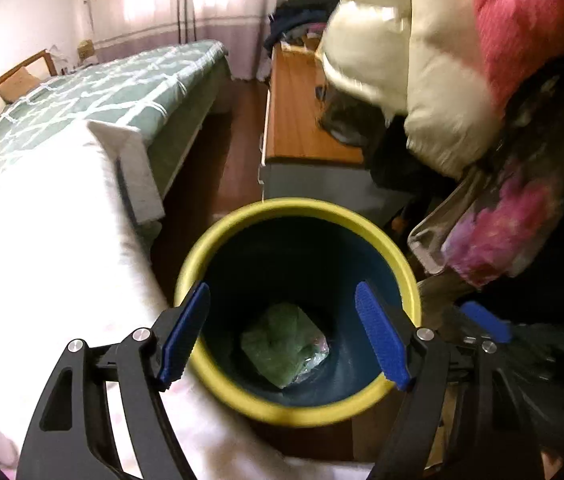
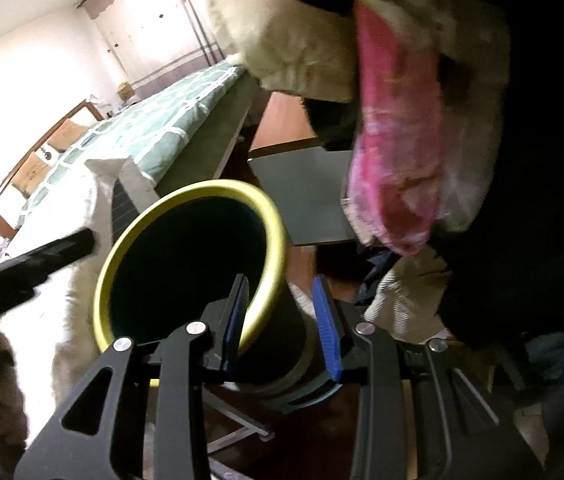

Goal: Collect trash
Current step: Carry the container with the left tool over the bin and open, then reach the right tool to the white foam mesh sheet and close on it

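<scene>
A dark blue trash bin with a yellow rim [image 1: 397, 256] stands on the floor beside a white-covered bed. A crumpled green wrapper [image 1: 285, 348] lies at its bottom. My left gripper [image 1: 283, 336] is open and empty, hovering right over the bin's mouth. In the right wrist view the bin's rim [image 2: 278, 240] runs between the blue pads of my right gripper [image 2: 282, 328]. One pad is inside the rim and one outside. The jaws stand partly closed around the bin wall; whether they press on it does not show. The right gripper's blue pad [image 1: 485, 320] also shows at the bin's right side.
A white bedspread [image 1: 50, 248] is left of the bin, a green checked bed [image 1: 98, 96] beyond it. A wooden-topped cabinet [image 1: 301, 116] stands behind the bin. Hanging jackets, cream [image 1: 409, 64] and pink [image 1: 521, 20], crowd the right side. The left gripper's black arm [image 2: 22, 272] shows in the right wrist view.
</scene>
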{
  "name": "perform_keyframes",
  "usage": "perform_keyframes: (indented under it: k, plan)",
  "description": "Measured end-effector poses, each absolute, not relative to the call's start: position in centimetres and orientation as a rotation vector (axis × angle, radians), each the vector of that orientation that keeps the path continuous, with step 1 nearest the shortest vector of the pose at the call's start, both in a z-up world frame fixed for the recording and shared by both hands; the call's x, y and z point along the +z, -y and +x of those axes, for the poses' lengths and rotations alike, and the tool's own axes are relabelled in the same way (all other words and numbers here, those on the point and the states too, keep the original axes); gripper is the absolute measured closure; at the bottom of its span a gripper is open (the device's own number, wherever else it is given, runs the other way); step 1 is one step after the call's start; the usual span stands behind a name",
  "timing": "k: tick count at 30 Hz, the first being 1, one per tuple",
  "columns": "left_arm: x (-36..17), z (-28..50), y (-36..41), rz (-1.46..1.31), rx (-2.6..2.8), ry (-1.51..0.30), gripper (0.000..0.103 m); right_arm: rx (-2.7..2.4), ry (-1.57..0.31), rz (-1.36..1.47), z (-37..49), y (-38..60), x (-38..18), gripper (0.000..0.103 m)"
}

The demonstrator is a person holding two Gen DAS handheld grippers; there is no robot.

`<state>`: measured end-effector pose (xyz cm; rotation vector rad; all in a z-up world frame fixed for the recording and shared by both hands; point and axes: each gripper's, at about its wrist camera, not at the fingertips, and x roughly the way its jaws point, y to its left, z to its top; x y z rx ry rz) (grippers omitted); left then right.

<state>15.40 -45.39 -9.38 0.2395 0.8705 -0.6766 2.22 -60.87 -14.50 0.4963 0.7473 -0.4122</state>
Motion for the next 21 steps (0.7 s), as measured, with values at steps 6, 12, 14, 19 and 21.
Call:
perform_keyframes:
  k: [6,12,14,19,21]
  plan:
    - [-3.6,12.7,35.0,0.183,-0.589,-0.761,0.02,-0.282,-0.772,0.434,4.6,55.3,-13.8,0.07]
    - [0.0,10.3,21.6,0.115,-0.388,-0.666,0.015,-0.092,-0.791,0.357,9.1,46.8,-12.1,0.07]
    - [0.5,9.7,16.6,0.095,-0.28,-0.64,0.014,-0.018,-0.796,0.321,10.9,43.3,-11.3,0.07]
    - [0.2,9.4,7.1,0.021,-0.077,-0.628,0.014,0.123,-0.797,0.232,15.0,35.8,-9.0,0.07]
    - [-0.1,9.4,4.5,0.006,-0.023,-0.625,0.014,0.174,-0.782,0.189,16.5,32.6,-7.6,0.068]
